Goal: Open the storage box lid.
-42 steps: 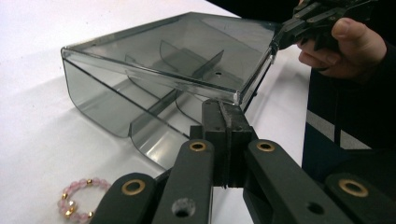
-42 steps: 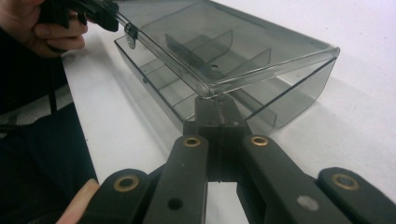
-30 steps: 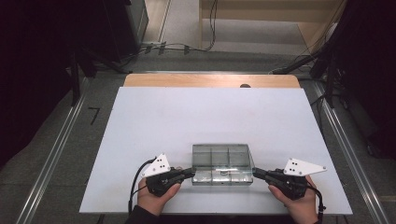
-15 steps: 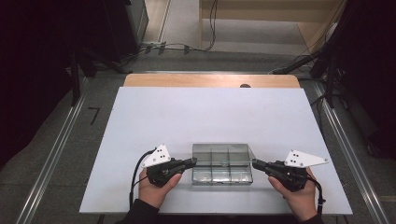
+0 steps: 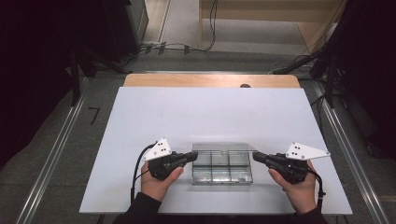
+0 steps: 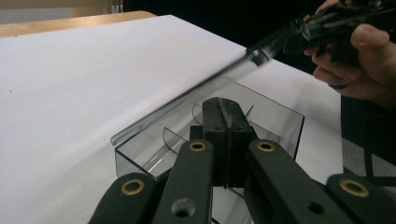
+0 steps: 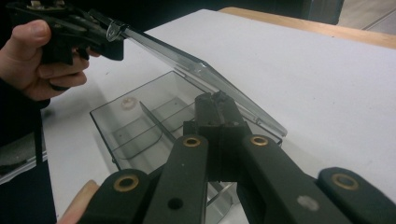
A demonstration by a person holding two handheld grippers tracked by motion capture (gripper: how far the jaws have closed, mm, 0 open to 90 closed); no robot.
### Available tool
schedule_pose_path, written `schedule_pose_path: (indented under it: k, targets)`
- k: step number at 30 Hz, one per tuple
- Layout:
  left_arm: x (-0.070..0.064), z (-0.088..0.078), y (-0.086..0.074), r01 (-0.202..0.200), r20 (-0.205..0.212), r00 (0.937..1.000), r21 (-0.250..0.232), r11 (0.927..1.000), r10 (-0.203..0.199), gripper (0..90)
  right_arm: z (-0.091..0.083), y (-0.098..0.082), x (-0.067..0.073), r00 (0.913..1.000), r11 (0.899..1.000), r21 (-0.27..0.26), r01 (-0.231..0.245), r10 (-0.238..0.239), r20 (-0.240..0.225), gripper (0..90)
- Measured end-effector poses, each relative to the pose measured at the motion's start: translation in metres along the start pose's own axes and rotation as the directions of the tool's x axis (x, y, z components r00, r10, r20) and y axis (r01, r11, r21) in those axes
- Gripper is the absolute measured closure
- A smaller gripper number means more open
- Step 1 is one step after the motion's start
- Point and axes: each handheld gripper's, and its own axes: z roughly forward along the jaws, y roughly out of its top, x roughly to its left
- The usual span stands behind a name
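Observation:
A clear plastic box (image 5: pixel 222 173) with several compartments sits near the front of the white table (image 5: pixel 210 112). Its clear lid (image 5: pixel 224 147) is tilted up off the box. My left gripper (image 5: pixel 195 155) is shut on the lid's left end and my right gripper (image 5: pixel 255 155) is shut on its right end. In the left gripper view my shut jaws (image 6: pixel 224 109) sit over the box (image 6: pixel 280 122), and the lid (image 6: pixel 187 95) runs up to the right gripper (image 6: pixel 299 35). In the right gripper view my jaws (image 7: pixel 215 103) meet the lid (image 7: pixel 187 60), whose far end is in the left gripper (image 7: pixel 107 42).
A wooden strip (image 5: pixel 210 80) edges the table's far side, with a small dark knob (image 5: pixel 244 86) on it. Metal rails (image 5: pixel 56 154) run along both sides of the table. Cables (image 5: pixel 177 46) lie on the floor beyond. The white surface stretches wide behind the box.
Both hands have moved up and a little forward. The lid, flat on the box a second ago, now stands tilted up between the two grippers.

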Motion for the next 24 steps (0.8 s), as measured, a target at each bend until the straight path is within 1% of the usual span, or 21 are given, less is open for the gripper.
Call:
schedule_pose_path:
  k: [2,3,6,8,10,14,17,19,21,22,24]
  targets:
    - [0.001,-0.002,-0.001,0.005,0.010,0.9999,-0.017,0.9998,-0.005,87.9,0.000,0.002,0.000,1.0000,1.000,0.005,-0.004,0.004,0.001,88.6]
    - [0.001,-0.004,-0.002,0.000,0.010,1.0000,-0.020,0.9998,0.000,83.8,0.000,0.002,-0.001,1.0000,1.000,0.000,0.003,-0.003,0.002,88.6]
    - [0.001,-0.007,-0.001,-0.011,0.008,0.9999,-0.029,0.9995,0.011,77.1,0.001,0.004,-0.002,1.0000,1.000,-0.002,0.002,-0.002,0.002,88.6]
    - [0.003,-0.008,-0.001,-0.002,-0.004,1.0000,-0.037,0.9993,0.001,70.4,0.002,0.005,-0.003,1.0000,1.000,-0.001,0.005,-0.005,0.003,88.5]
    - [0.007,-0.007,0.000,0.025,-0.008,0.9997,-0.035,0.9991,-0.025,61.5,0.003,0.006,-0.003,1.0000,1.000,-0.005,0.006,-0.006,0.004,88.6]
    - [0.012,-0.001,0.001,0.048,-0.029,0.9984,-0.010,0.9988,-0.049,36.8,0.005,0.008,-0.004,1.0000,1.000,-0.005,0.006,-0.006,0.005,88.5]
    - [0.016,0.005,0.003,0.076,-0.051,0.9958,-0.006,0.9971,-0.076,21.0,0.006,0.009,-0.005,1.0000,1.000,-0.004,0.008,-0.008,0.004,88.6]
    - [0.020,0.010,0.004,0.092,-0.062,0.9939,0.006,0.9958,-0.091,11.3,0.007,0.009,-0.005,1.0000,1.000,-0.006,0.006,-0.006,0.006,88.6]
    - [0.024,0.016,0.004,0.115,-0.042,0.9926,0.025,0.9930,-0.114,4.6,0.008,0.009,-0.006,0.9999,1.000,-0.006,0.009,-0.009,0.005,88.5]
    - [0.025,0.018,0.004,0.118,-0.044,0.9922,0.037,0.9923,-0.117,1.1,0.008,0.009,-0.007,1.0000,1.000,-0.003,0.007,-0.007,0.006,88.6]
    - [0.028,0.022,0.004,0.119,-0.040,0.9923,0.044,0.9919,-0.117,0.2,0.008,0.010,-0.008,1.0000,1.000,-0.005,0.003,-0.003,0.005,88.5]
